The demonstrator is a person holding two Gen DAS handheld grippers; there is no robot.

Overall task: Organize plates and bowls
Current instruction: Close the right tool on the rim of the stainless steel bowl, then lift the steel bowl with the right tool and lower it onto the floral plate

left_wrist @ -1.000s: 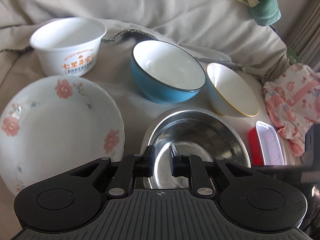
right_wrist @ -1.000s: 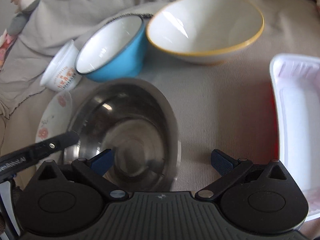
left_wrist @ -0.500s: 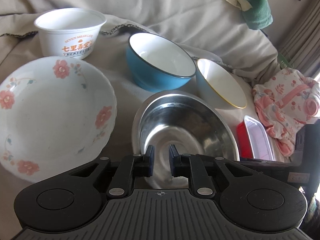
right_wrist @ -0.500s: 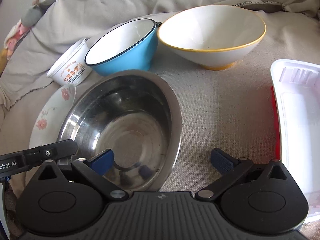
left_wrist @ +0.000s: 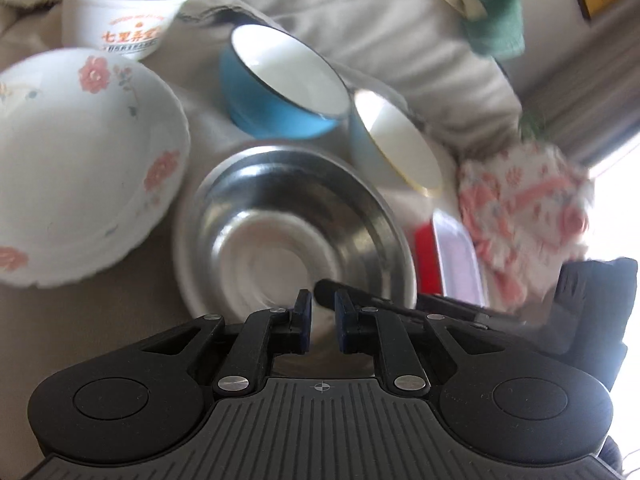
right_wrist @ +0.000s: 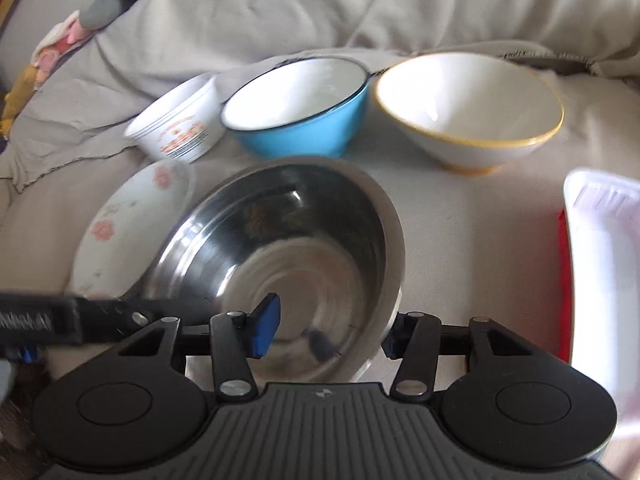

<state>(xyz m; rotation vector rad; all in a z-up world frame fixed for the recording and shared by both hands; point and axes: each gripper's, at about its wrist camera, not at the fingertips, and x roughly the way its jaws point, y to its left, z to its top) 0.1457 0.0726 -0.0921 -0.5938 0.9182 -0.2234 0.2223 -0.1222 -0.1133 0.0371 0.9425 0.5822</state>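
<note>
While the left gripper (left_wrist: 320,320) sits at the near rim of the stainless steel bowl (left_wrist: 280,216), its jaws have just pinched down to their narrowest, with the rim between the blue pads. Both views are blurred.

From this gripper, a floral plate (left_wrist: 72,160) lies ahead and to the left, just beside the steel bowl. Farther ahead on the left stands a white tub (left_wrist: 120,20) with orange print. Ahead and a little left of centre is a blue bowl (left_wrist: 276,92) with a white inside. Just to its right, a white bowl with a yellow rim (left_wrist: 400,148) stands close behind the steel bowl's far edge. To the right of the steel bowl lies a red tray (left_wrist: 452,252) with a white inside, and beyond it is a pink flowered cloth (left_wrist: 520,208). All the dishes rest on a beige cover (right_wrist: 280,20).

Over at the bowl's right side, the right gripper (right_wrist: 328,332) straddles the near rim. Its jaws have just been closing, yet they stand partly apart. The left pad (right_wrist: 266,322) hangs inside the bowl, clear of the metal, with its reflection showing below it. The right pad (right_wrist: 390,340) is at the outer wall. From this gripper, the left gripper comes in low from the left and meets the bowl's left rim.
</note>
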